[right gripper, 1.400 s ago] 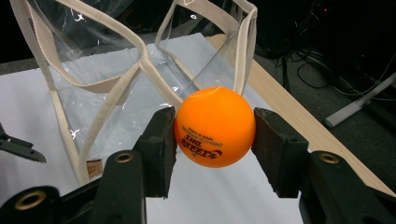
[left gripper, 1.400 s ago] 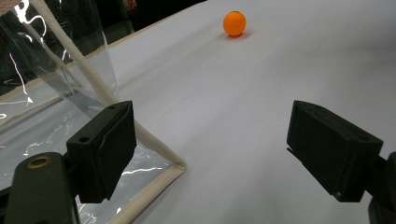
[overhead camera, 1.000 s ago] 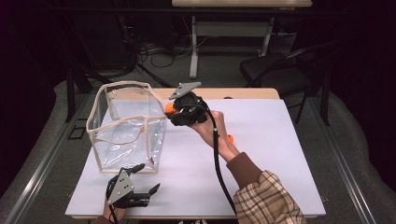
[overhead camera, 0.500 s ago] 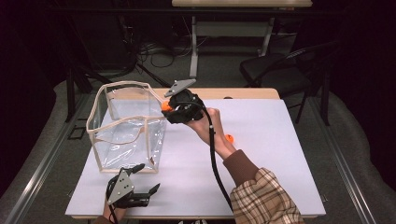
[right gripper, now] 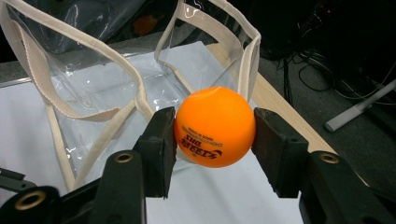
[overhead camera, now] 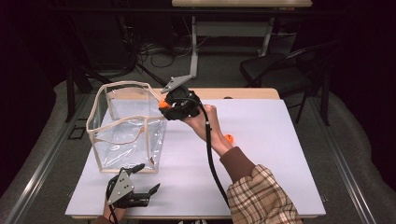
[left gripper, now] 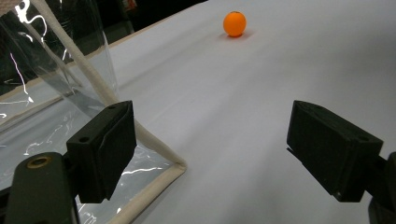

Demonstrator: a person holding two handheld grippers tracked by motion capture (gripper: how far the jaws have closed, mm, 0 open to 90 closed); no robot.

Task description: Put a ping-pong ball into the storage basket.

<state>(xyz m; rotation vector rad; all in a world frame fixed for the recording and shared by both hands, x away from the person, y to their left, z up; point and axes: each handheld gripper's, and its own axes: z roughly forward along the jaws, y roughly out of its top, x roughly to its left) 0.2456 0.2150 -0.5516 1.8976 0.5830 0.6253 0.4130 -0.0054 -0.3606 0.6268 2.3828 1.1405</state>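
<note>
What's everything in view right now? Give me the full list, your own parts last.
Clear bag: one, transparent with cream trim, standing open at the table's left.
Held ball: one, orange with printed lettering, clamped in the right claw beside the bag's rim.
Loose ball: one, orange, on the table beyond the right forearm.
Table: one, white top.
Chair: one, black, behind the table.
Left claw: black, jaws apart, low by the bag's near corner.
Right claw: black, shut on the held ball.
Sleeve: plaid, bottom right.
</note>
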